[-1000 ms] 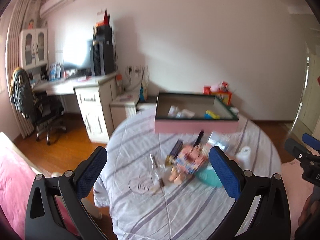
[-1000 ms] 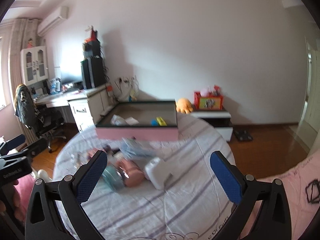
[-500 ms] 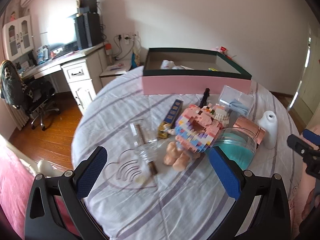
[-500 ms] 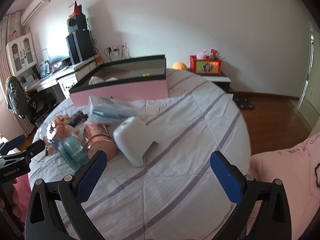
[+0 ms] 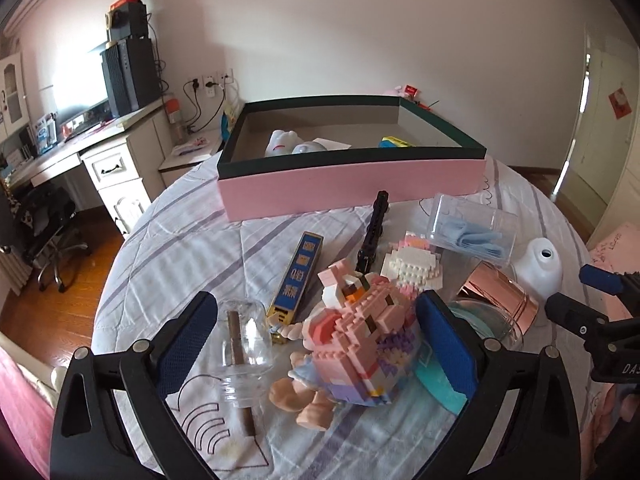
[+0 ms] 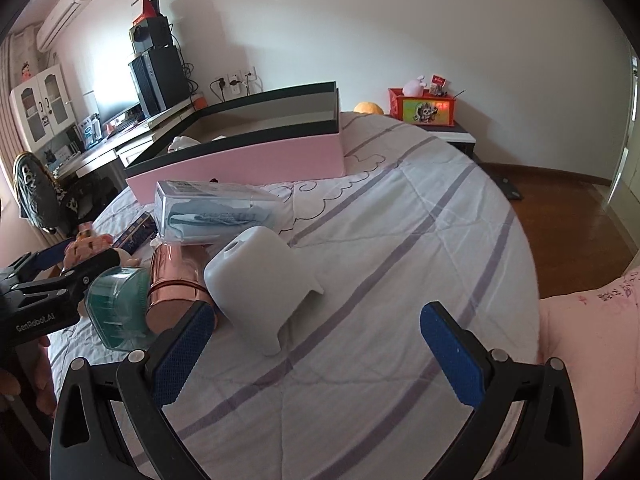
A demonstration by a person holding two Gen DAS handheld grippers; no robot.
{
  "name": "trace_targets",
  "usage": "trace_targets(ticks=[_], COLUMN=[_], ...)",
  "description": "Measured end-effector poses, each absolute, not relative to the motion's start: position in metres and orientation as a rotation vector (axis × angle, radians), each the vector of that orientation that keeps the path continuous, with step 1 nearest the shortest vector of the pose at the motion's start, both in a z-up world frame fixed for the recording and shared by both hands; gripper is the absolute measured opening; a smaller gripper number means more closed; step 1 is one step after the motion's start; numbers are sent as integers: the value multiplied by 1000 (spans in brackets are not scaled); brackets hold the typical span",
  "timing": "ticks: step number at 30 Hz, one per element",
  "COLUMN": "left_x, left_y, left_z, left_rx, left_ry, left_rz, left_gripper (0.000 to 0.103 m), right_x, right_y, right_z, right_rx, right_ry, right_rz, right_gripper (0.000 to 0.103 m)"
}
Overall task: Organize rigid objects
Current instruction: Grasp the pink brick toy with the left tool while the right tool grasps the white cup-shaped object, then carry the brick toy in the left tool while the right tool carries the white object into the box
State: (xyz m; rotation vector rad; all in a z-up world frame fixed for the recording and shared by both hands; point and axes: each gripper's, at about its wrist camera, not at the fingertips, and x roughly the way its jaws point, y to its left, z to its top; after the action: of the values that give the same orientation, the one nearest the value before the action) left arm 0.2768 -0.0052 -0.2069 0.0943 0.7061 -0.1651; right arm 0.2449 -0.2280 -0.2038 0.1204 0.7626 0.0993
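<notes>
A pink box with a dark green rim (image 5: 352, 184) stands at the far side of the round table and holds a few items; it also shows in the right wrist view (image 6: 248, 160). In front of it lie a pink block-built figure (image 5: 356, 340), a white block figure (image 5: 408, 264), a blue and gold stick box (image 5: 298, 276), a black stick (image 5: 372, 236), a clear jar (image 5: 244, 344), a clear case with blue cloth (image 5: 468, 232), a rose-gold cup (image 6: 172, 284), a teal container (image 6: 116, 308) and a white plastic piece (image 6: 260, 284). My left gripper (image 5: 316, 344) is open around the pink figure. My right gripper (image 6: 316, 356) is open, just before the white piece.
The table wears a white cloth with purple stripes (image 6: 400, 240). A desk with drawers (image 5: 116, 168) and an office chair (image 5: 48, 220) stand at the left. A red box (image 6: 424, 108) sits on a low cabinet behind. Pink bedding (image 6: 588, 340) lies at the right.
Both grippers have moved forward and down towards the table. The objects now look much larger and closer. Both stay open.
</notes>
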Motion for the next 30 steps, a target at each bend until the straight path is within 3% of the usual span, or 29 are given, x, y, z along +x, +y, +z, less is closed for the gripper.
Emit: trace_targets(ticks=[2,3,4,12,15,17,30], left_x=[272,269,268,260,259,257,250], left_y=[-6,-5,-5,3,4,4,10], left_z=[-205,-204,-204,-204,-203,-203,-186], left_rx=[106,93,62,-3,-9,-14,-29], left_ry=[687,681,697,708,708,704,668], left_rz=[-178,-205,-255,-296,-293,-289,-279], left_gripper=[88,64,46,46,46,45,42], right_x=[249,252,255,273,279,283,269], right_y=[-227,-226,-226,-220,-214,-209,-205], right_z=[-207,-209,-211,-211,-209,-210,-191], right_rx=[124,123,125,111,95,84,49], right_ry=[773,780,789,817,820,829,750], right_rz=[109,111,118,177,215,259,258], right_gripper=[103,103,103,100,87,66,59])
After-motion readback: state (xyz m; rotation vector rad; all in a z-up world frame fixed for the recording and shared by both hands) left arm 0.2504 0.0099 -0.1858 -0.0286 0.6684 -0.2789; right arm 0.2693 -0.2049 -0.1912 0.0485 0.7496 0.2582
